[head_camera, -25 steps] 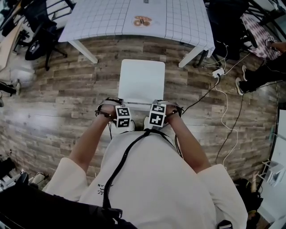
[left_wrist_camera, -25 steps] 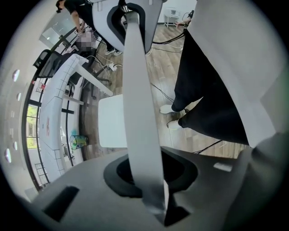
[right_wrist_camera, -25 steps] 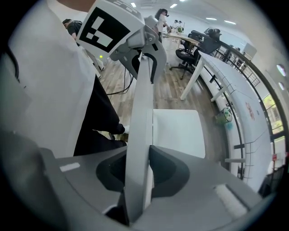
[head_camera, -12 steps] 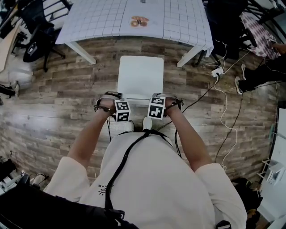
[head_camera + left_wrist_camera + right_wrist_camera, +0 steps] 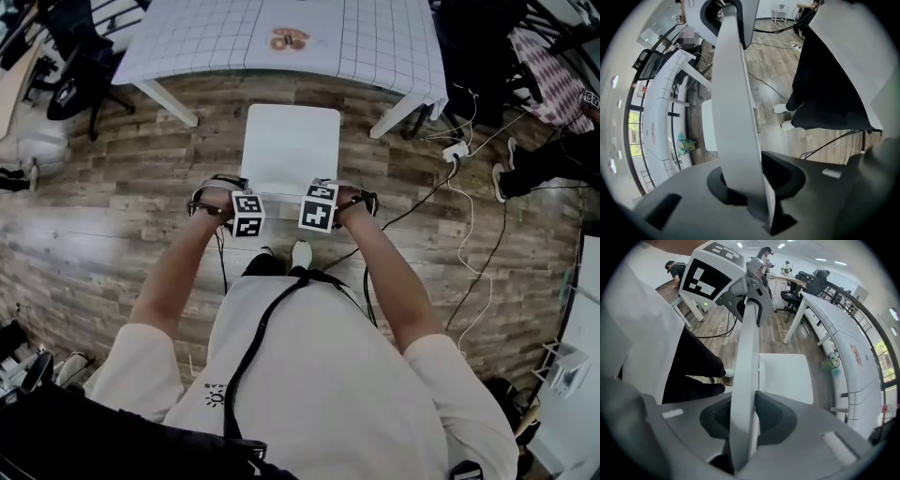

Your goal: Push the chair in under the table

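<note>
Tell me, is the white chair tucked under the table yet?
Out: the chair stands on open floor, short of the table.

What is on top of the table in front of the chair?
A grid-patterned cloth covers the table, with one small brownish item near its front edge. The tabletop beneath the cloth is hidden.

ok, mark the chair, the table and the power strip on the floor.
chair (image 5: 291, 150): head view, middle of its white seat.
table (image 5: 380, 39): head view, bare gridded top, right half.
power strip (image 5: 457, 150): head view, its white body, by the cables.
</note>
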The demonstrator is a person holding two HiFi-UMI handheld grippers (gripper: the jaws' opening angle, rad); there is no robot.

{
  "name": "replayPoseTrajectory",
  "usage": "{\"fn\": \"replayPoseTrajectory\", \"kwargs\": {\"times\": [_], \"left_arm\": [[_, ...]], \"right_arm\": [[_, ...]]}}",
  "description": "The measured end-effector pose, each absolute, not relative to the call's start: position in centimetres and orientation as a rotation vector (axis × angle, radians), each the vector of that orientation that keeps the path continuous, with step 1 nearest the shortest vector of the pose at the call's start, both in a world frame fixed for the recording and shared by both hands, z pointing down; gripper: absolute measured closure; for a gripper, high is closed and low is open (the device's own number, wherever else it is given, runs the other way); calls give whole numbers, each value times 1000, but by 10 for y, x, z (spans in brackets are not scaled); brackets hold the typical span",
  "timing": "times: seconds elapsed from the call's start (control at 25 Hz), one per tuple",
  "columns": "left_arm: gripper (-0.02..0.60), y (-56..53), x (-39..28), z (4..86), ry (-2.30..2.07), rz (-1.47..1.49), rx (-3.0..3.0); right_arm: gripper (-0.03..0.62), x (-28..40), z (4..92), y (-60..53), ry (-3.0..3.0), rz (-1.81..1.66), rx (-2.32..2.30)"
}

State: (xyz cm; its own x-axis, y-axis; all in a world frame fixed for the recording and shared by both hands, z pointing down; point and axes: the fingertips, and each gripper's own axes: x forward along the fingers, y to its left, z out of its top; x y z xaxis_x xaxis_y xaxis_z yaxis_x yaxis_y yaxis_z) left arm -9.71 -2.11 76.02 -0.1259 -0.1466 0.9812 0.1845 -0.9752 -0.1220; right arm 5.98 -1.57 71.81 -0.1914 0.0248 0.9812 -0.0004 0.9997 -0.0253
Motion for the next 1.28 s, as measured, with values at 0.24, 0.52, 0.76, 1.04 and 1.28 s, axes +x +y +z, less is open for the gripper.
{"fn": "replayPoseTrajectory", "kwargs": {"times": [0.24,0.52,0.76,1.04,1.28], "left_arm": [[476,-28,-95,760,-43,-2205,-1907],[476,-31,-95,761,-36,-2235,-1929],[479,-46,-93,758,-44,-2241,-1949],[483,-77,-99,757,-79,-2271,-1987],[483,-113,-107,754,-100,-2263,-1979]], "right_arm": [[498,62,719,-21,-1755,39,-75],[499,62,718,-24,-1758,38,-76],[499,64,717,-40,-1757,36,-78],[499,56,715,-70,-1760,49,-67],[499,49,714,-104,-1758,62,-47]]}}
